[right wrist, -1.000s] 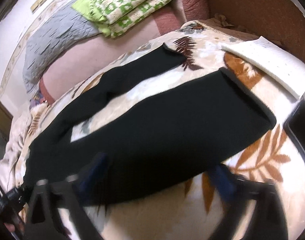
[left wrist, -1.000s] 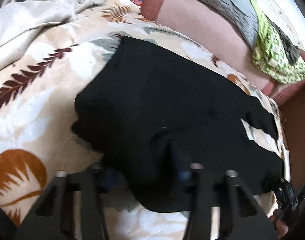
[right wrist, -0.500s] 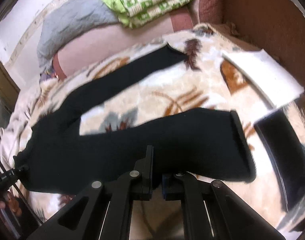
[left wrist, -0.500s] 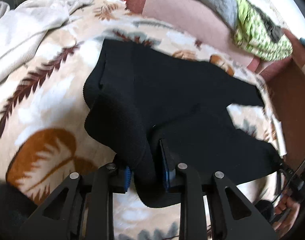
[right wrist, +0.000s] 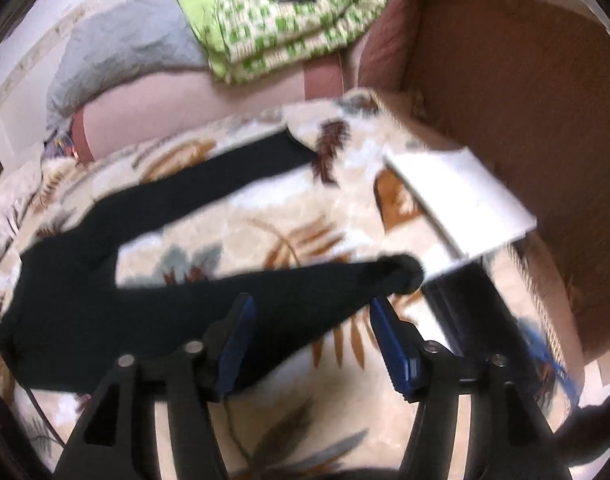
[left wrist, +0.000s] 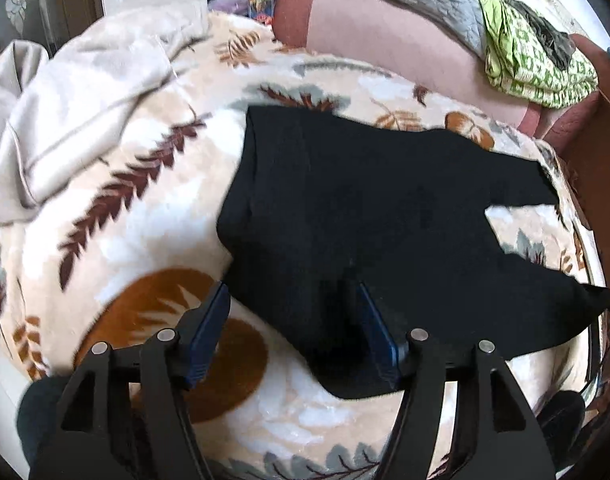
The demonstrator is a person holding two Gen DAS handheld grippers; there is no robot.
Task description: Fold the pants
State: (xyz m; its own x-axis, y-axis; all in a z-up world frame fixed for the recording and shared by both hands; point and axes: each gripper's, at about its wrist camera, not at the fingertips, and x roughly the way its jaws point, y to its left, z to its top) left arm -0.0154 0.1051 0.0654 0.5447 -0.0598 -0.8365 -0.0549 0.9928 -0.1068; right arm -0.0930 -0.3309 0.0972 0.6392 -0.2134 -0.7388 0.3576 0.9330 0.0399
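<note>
you are working over a leaf-print blanket (left wrist: 117, 248) covering the bed. at its left edge a cream throw (left wrist: 85, 112) is lying bunched. the black pants (left wrist: 365, 216) are lying across the middle of the blanket, waist end toward the left, the two legs spreading apart toward the right edge, the far leg (right wrist: 233, 172) running up toward the far right corner.

your left gripper (left wrist: 293, 332) is opening: its blue pads (left wrist: 209, 332) are standing clear of the cloth, the near edge of the waist end lying loose between the jaws.

your right gripper (right wrist: 309, 340) is opening too, pads off the fabric, the near leg (right wrist: 305, 292) lying loose between the jaws, its cuff bunched near the right edge beside a white sheet (right wrist: 461, 196). a green checked quilt (right wrist: 281, 24) is sitting beyond the far edge.
</note>
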